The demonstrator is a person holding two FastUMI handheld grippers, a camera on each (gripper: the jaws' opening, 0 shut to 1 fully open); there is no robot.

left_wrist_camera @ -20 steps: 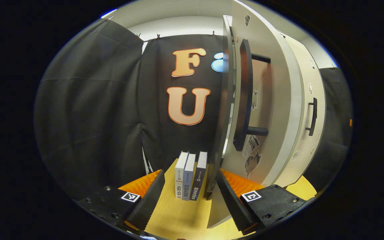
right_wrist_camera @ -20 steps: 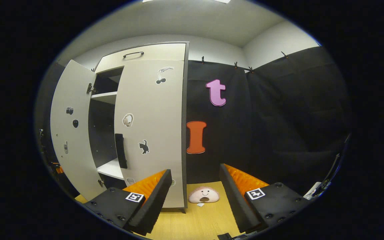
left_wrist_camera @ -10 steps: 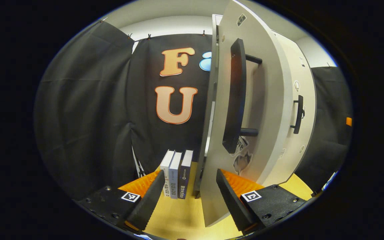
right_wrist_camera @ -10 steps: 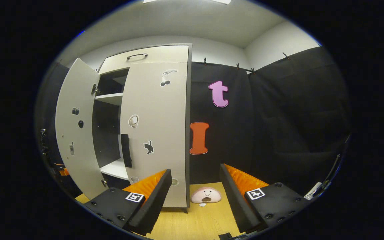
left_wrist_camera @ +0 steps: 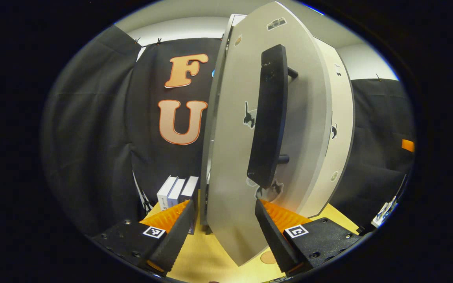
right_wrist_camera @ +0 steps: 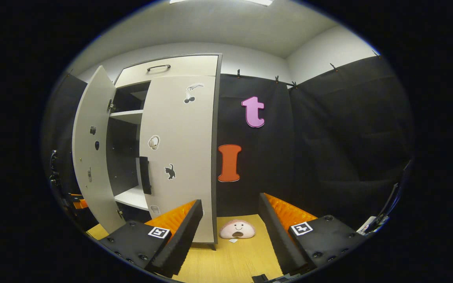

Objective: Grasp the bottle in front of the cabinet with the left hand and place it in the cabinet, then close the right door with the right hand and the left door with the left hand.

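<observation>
Left gripper view: left gripper jaws wide, empty, bottom edge of left door between fingers, tall handle upright above. Right door shut. Bottle unseen, presumably inside cabinet.

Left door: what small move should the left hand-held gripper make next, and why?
Probably keep pushing the left door toward the cabinet. It stands ajar, shelves showing in the gap, while the right door looks shut; the open left hand-held gripper straddles its edge.
</observation>
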